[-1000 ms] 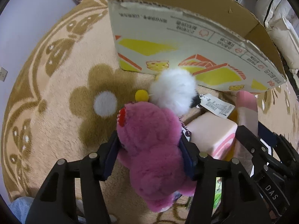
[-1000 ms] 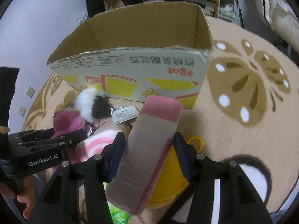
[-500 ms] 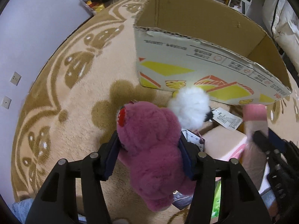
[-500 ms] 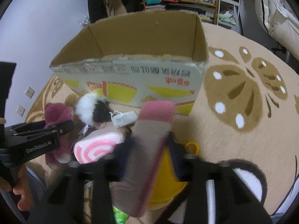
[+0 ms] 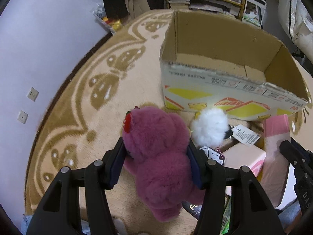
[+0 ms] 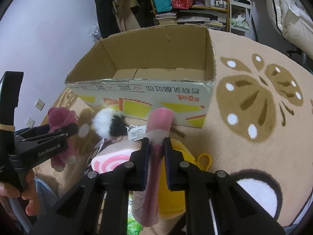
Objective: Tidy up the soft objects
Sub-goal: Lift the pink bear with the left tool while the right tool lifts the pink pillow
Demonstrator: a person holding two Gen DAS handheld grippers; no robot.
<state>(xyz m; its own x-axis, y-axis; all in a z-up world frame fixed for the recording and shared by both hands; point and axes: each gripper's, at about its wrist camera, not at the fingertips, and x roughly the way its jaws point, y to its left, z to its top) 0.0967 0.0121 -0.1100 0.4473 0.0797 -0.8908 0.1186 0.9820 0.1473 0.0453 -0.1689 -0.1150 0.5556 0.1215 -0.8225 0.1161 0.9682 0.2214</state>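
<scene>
My left gripper (image 5: 156, 156) is shut on a magenta plush bear (image 5: 158, 148) and holds it above the rug, left of the pile; the bear also shows in the right wrist view (image 6: 60, 121). My right gripper (image 6: 156, 146) is shut on a long pink plush stick (image 6: 156, 137), squeezing it thin; the stick also shows in the left wrist view (image 5: 275, 137). An open, empty cardboard box (image 6: 148, 96) stands just beyond both; it also shows in the left wrist view (image 5: 230, 86). A white-and-black pompom (image 6: 107, 123), a pink swirl cake plush (image 6: 111, 158) and a yellow plush (image 6: 176, 176) lie in front of the box.
A beige rug with brown butterfly patterns (image 6: 260, 98) covers the floor. A lilac wall with sockets (image 5: 31, 94) is on the left. Shelves with bags and bottles (image 6: 185, 4) stand behind the box. A white paper tag (image 5: 246, 135) lies by the pompom.
Both grippers have risen, so the box's inside now shows. The right gripper's jaws have closed much tighter on the pink stick. The left gripper has lifted the bear.
</scene>
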